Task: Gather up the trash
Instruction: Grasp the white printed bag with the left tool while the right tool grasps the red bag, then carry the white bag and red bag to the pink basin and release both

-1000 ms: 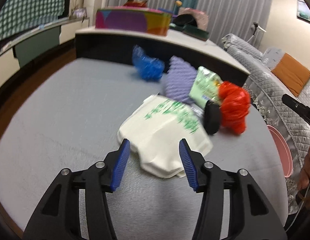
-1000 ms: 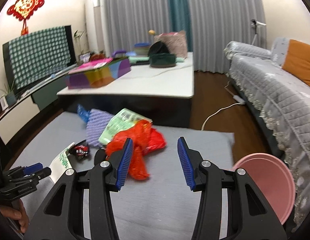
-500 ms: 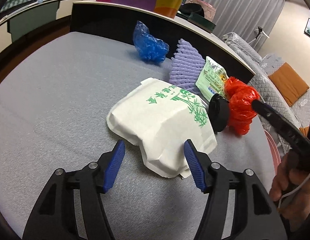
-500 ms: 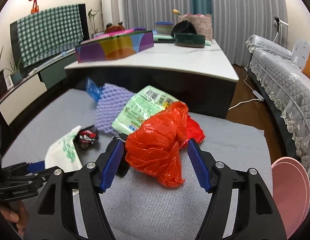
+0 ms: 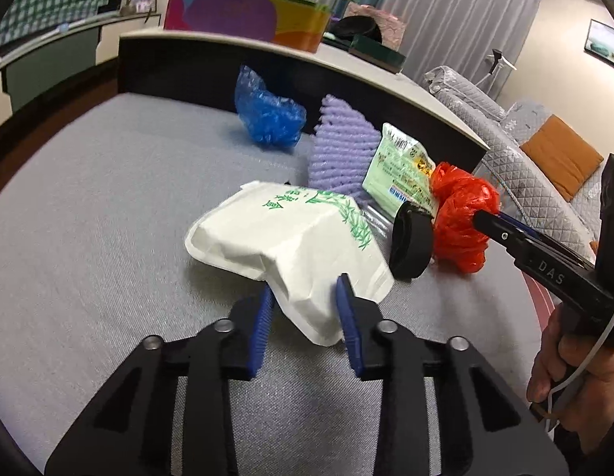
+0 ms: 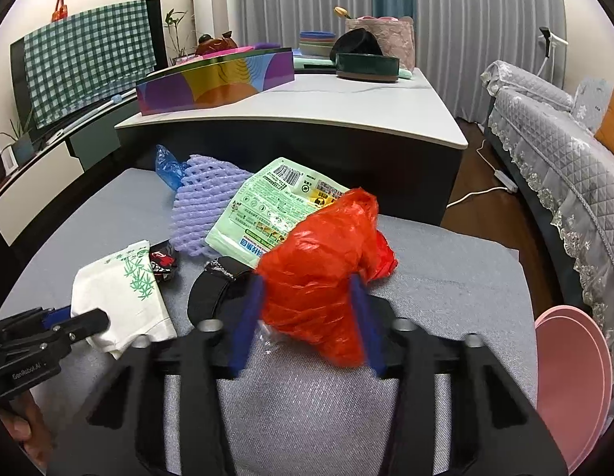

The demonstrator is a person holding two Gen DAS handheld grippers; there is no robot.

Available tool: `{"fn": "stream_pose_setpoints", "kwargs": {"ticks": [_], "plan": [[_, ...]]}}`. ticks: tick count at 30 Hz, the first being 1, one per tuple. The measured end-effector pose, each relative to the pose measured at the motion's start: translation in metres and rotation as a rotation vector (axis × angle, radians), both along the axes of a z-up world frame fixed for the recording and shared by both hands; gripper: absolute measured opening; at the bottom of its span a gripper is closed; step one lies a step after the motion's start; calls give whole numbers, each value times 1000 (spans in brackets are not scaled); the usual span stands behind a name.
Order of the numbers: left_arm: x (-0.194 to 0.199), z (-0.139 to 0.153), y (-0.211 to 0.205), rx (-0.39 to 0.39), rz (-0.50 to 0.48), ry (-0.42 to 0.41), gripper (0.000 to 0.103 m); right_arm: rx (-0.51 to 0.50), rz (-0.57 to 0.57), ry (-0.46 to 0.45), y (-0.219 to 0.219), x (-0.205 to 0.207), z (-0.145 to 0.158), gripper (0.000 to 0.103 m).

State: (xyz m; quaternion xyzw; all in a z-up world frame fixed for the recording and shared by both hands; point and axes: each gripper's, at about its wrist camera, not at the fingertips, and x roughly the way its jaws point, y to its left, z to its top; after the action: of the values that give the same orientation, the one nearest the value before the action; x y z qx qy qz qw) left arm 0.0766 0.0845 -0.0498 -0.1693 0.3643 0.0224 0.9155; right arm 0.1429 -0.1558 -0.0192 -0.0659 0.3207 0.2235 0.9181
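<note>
Trash lies on a grey cushion (image 5: 88,218). My left gripper (image 5: 305,301) has its jaws around the near corner of a white paper bag with green print (image 5: 291,238), touching both sides. My right gripper (image 6: 307,297) has its jaws closing around a crumpled red plastic bag (image 6: 322,254), also seen in the left wrist view (image 5: 461,214). Behind lie a green snack wrapper (image 6: 271,206), purple foam netting (image 6: 203,202), a blue plastic bag (image 5: 267,115), a black round lid (image 5: 412,238) and a small black-red wrapper (image 6: 162,263).
A dark low table with a white top (image 6: 307,99) stands behind the cushion, carrying a colourful box (image 6: 215,79) and bowls. A pink bin (image 6: 572,380) stands at the right by the grey sofa (image 6: 564,150).
Both grippers moved forward and narrowed. The left jaws now pinch the white bag's corner; the right jaws now enclose the red bag.
</note>
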Motion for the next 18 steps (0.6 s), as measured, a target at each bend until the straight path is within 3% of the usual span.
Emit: {"fn": "stream_pose_setpoints", "kwargs": {"ticks": [5,18], "plan": [[1,11,-8,53,-28,-36,16,3,-3,-15,-7,-4,5,14],[-6,39,-40,169,-82,-112,11,29,-24,-92,-39,-34,33,11]]}}
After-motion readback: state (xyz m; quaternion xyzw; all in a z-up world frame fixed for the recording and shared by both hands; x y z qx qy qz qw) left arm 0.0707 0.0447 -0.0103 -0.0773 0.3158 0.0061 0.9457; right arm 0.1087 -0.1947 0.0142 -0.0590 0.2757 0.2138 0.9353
